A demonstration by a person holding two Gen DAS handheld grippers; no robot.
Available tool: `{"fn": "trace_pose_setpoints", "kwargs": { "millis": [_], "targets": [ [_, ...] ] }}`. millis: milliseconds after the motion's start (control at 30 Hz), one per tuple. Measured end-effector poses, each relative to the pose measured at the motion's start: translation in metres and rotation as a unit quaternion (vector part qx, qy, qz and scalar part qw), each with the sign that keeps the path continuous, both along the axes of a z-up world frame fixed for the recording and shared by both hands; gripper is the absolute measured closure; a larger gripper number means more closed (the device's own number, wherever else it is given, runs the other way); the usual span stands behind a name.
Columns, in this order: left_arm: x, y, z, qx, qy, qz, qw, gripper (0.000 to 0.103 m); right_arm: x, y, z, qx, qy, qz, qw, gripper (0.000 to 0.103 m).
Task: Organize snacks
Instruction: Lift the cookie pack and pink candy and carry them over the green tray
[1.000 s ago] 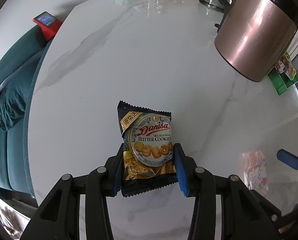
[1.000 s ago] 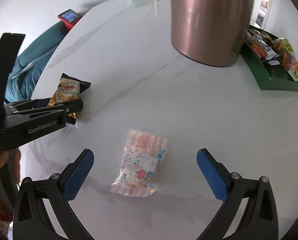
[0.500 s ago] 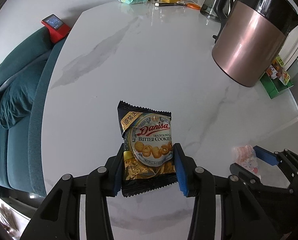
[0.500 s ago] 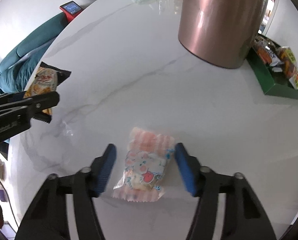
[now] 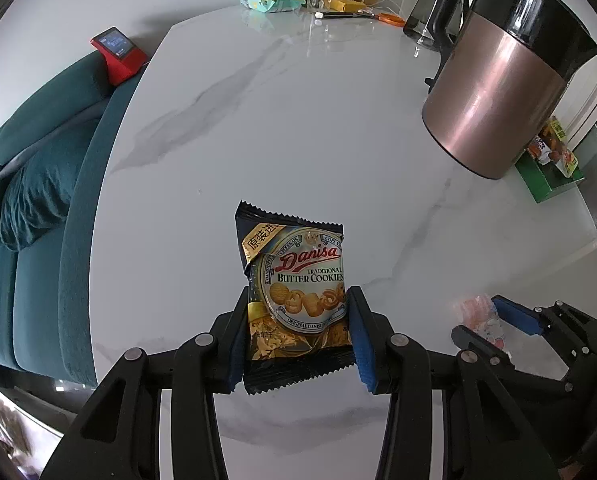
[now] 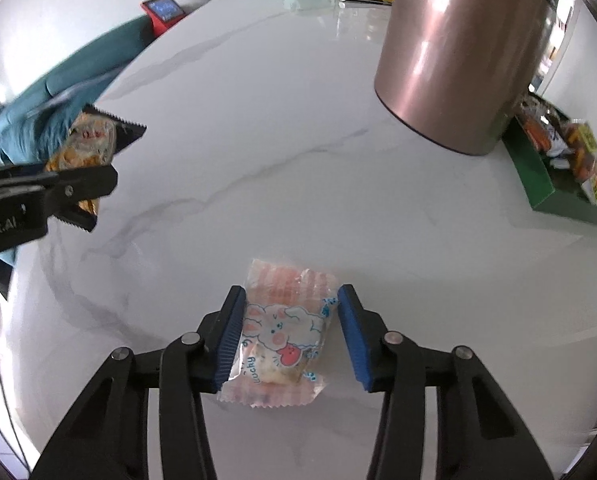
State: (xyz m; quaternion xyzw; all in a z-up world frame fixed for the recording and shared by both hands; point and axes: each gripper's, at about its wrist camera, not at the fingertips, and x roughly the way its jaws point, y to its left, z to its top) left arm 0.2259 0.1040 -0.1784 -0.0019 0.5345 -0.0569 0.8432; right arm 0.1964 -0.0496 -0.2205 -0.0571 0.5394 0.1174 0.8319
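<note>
Two snack packets are gripped: a Danisa butter cookie packet (image 5: 296, 296) is pinched by the left gripper (image 5: 296, 338) above the white marble table (image 5: 298, 128); a pink candy packet (image 6: 280, 332), on the table, is enclosed by the right gripper (image 6: 290, 338), whose jaws have just been closing. A copper kettle (image 6: 458, 52) stands beyond, before a green snack tray (image 6: 538, 176); a teal sofa (image 5: 38, 184) lies left.

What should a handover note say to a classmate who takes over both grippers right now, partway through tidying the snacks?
Left gripper: shut on the butter cookie packet, held above the marble table.
Right gripper: jaws have just been closing around the pink rabbit snack, which lies on the table; the pads meet its sides.
Green tray: behind the copper jug at the right edge, already holding several snacks.
Done: both packets gripped.
Left: probably lift the pink one and carry both to the tray.
</note>
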Motion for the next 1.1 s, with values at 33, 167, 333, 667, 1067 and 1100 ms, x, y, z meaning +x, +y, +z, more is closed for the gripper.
{"fn": "trace_pose_setpoints", "kwargs": {
  "millis": [33,167,333,667,1067,1100],
  "targets": [
    [-0.001,-0.001,0.001,0.000,-0.001,0.000,1.0000,0.064,-0.007,-0.018,0.004,0.010,0.001,-0.001,1.000,0.097],
    [-0.004,-0.006,0.005,-0.003,-0.003,0.000,1.0000,0.064,-0.012,-0.032,0.013,0.026,-0.001,-0.001,1.000,0.097],
    [-0.007,-0.018,0.009,-0.006,-0.004,0.000,1.0000,0.064,-0.008,-0.046,0.024,0.048,-0.004,0.003,0.999,0.097],
    [-0.012,-0.083,0.017,-0.003,-0.003,-0.011,0.9999,0.064,-0.010,-0.110,0.062,0.071,-0.030,-0.001,0.997,0.097],
    [-0.013,-0.216,0.038,-0.010,-0.007,-0.002,0.9999,0.064,0.004,-0.230,0.084,0.080,-0.039,0.014,0.996,0.097],
    [-0.012,-0.225,0.040,-0.011,-0.010,-0.001,0.9999,0.064,0.007,-0.240,0.086,0.080,-0.041,0.015,0.996,0.097]
  ]
}}
